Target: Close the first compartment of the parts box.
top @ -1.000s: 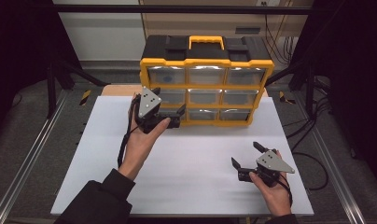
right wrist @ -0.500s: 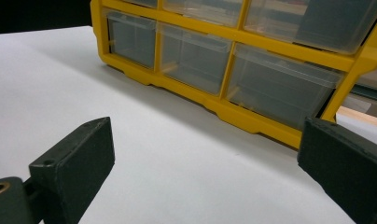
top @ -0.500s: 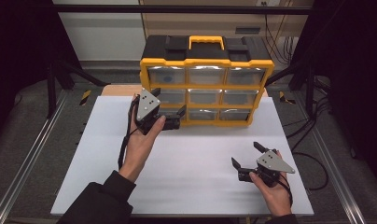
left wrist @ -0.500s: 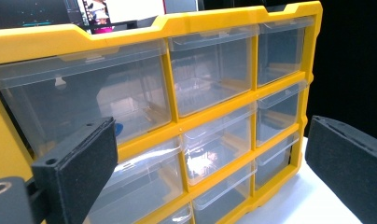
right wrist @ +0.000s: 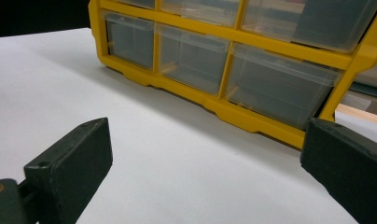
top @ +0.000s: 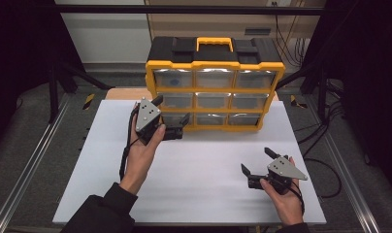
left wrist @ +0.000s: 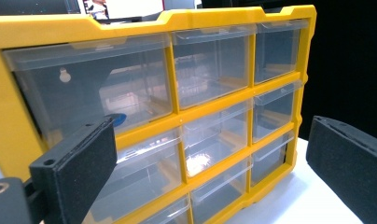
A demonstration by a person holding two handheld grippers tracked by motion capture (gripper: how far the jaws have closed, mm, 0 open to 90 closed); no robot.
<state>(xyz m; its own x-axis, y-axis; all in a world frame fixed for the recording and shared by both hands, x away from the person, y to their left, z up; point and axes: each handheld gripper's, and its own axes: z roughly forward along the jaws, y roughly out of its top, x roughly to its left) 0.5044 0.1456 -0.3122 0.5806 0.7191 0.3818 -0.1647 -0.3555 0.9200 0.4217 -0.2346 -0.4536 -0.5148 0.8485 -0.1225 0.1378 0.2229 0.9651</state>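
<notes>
Left gripper [top: 172,116] has crept a bit closer to the organizer [top: 214,82] over the last second, now at its lower-left corner, left of frame centre. Jaws wide apart, holding nothing. Looks like an approach to a left-column drawer [left wrist: 140,175], no contact yet. In the left gripper view the drawer fronts sit just ahead between the jaws, skewed toward the left jaw.

Right gripper [top: 256,165] hasn't moved: lower right, parked on the table [top: 204,160], jaws open and empty, well apart from the organizer. Its view faces the bottom drawer row.
</notes>
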